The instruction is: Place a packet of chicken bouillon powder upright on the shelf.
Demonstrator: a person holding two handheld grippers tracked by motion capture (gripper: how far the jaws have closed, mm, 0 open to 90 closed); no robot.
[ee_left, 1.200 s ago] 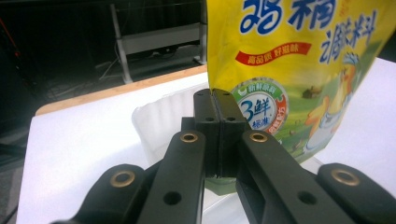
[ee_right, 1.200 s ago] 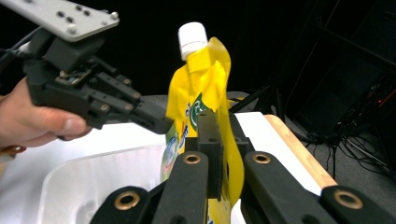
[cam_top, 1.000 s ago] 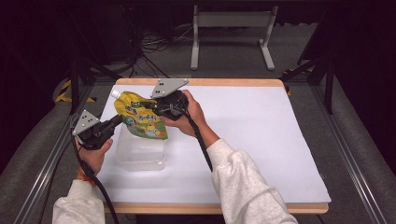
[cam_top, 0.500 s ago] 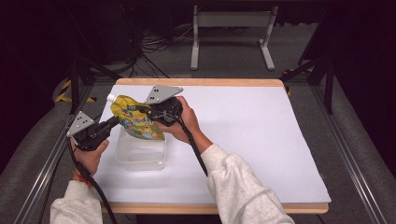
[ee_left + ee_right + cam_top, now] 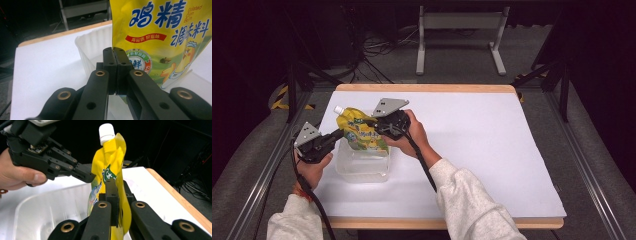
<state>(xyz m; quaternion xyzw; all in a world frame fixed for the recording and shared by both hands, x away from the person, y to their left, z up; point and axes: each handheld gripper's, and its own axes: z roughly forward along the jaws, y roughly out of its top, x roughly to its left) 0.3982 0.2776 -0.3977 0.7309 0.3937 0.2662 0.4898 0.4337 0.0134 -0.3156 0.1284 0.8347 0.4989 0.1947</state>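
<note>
With both the left gripper and the right gripper pinched shut on opposite edges of the yellow spouted seasoning pouch, held upright above the clear plastic tub, the person should lower it evenly, keeping it upright.

Both grippers are matte black, each with two flat linkage arms pinned by brass-ringed rivets and small plain holes. The left gripper carries a grey three-cornered plate at its 9 o'clock end, and a black cable runs from it toward 6 o'clock. The right gripper wears the same plate at 12 o'clock, with a small circuit board beneath. Both sleeves are light grey, and an orange-red band circles the left wrist.
</note>
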